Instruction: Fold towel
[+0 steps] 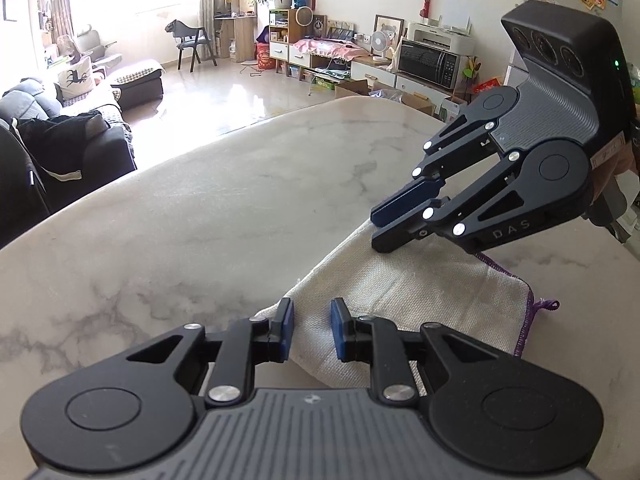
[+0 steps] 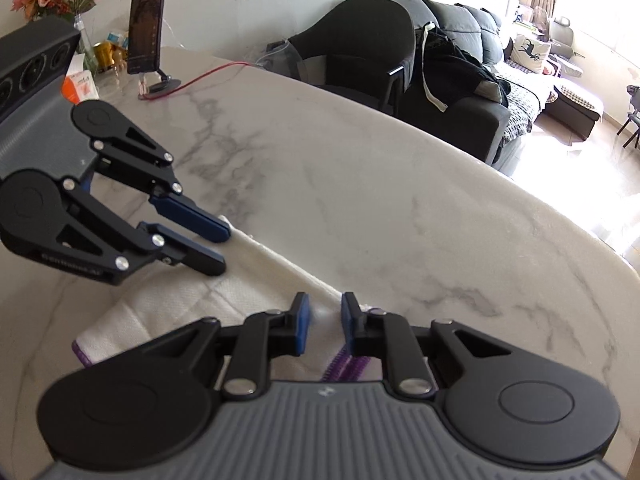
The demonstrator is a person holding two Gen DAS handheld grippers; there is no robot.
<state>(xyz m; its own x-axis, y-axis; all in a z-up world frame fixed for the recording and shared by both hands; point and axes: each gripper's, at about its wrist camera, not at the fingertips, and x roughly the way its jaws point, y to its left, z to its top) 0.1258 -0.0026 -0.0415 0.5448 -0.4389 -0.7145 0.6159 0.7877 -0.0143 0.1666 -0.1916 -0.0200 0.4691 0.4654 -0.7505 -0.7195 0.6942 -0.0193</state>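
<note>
1. Two tools are down on the job. My left tool [image 1: 312,330] has its blue pads apart with the towel's folded edge lying in the gap; from the left wrist view I judge the pads are not pressing on the cloth.
2. My right tool [image 2: 324,324] also shows a gap between its pads, with white cloth and the purple stitched hem [image 2: 346,364] running under and between them. I cannot tell whether any layer is actually pinched.
3. The towel [image 1: 400,288] lies already doubled over on the marble worktop [image 1: 200,200], near the side closest to me, with its fold line facing the far edge.
4. Risk one: if I lift with loose pads, one end slips out and the fold goes crooked.
5. Risk two: the pads catch only the top layer, so the lower one stays flat and the doubled cloth peels open.
6. Risk three: uneven pull between both tools drags the towel across the smooth marble, skewing the hems.
7. The phone stand [image 2: 154,88] and red cable [image 2: 208,74] sit at the far corner, well apart, so I see little snag danger.
</note>
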